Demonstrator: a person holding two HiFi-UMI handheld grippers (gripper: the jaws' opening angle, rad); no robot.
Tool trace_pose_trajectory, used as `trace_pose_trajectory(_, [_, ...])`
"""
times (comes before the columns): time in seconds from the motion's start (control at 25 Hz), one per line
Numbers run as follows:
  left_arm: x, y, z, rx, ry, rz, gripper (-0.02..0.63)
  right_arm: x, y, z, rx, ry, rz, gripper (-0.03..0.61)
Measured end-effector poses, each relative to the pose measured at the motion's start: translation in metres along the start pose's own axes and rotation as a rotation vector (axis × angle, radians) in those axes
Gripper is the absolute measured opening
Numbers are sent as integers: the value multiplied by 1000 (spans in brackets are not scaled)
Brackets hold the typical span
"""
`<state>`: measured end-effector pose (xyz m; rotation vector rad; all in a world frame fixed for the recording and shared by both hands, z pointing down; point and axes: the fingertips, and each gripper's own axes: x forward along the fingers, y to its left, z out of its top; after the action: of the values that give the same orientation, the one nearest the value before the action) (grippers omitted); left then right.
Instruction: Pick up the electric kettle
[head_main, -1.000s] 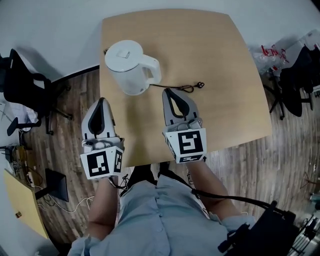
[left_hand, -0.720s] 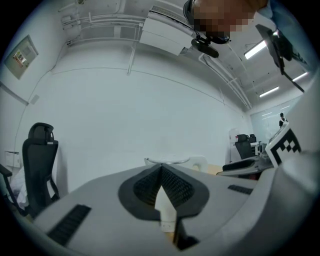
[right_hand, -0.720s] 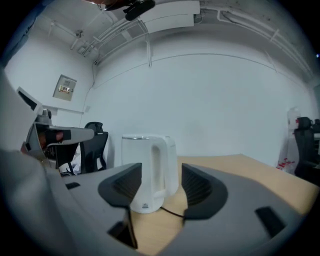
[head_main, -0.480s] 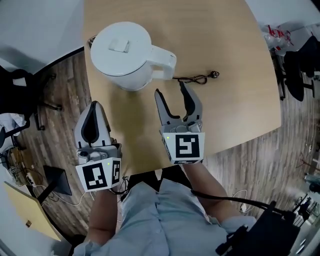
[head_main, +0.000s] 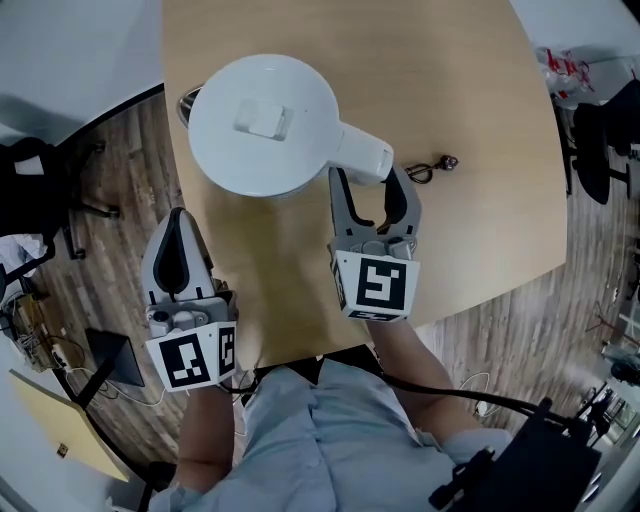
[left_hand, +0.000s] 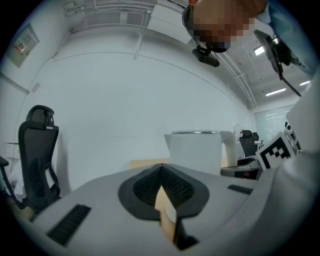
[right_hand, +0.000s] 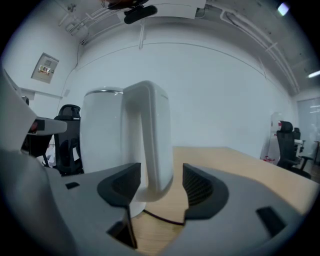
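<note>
The white kettle (head_main: 262, 125) stands on the near-left part of the wooden counter (head_main: 470, 80), lid on, its handle (head_main: 366, 156) pointing toward the right claw (head_main: 369, 180). That claw is wide open, its jaws have just been opening, and the handle stands upright between them. The right gripper view shows a clear gap beside the right pad and the left pad close to the handle without pressing it. A thin black cord (head_main: 418, 176) runs on the counter under and past the right claw, ending in a plug (head_main: 448, 161) just beyond it. The left claw (head_main: 178, 222) is closed and empty, held at the counter's left edge beside the kettle and apart from it. Nothing lies between either claw and the kettle. Off the counter are a wooden floor (head_main: 130, 140), a black chair (head_main: 40, 190) at left, and another chair (head_main: 603, 125) and a plastic bag (head_main: 566, 70) at right.
</note>
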<state>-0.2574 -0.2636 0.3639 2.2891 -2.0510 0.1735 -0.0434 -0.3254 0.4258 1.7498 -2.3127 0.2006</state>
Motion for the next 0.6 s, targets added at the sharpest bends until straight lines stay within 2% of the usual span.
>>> trace_pose_trajectory(0.44, [21, 23, -10, -16, 18, 47, 0, 41, -25, 12, -5, -8, -85, 247])
trace_pose_trajectory(0.6, [23, 28, -10, -24, 14, 56, 0, 44, -23, 15, -10, -11, -90, 216])
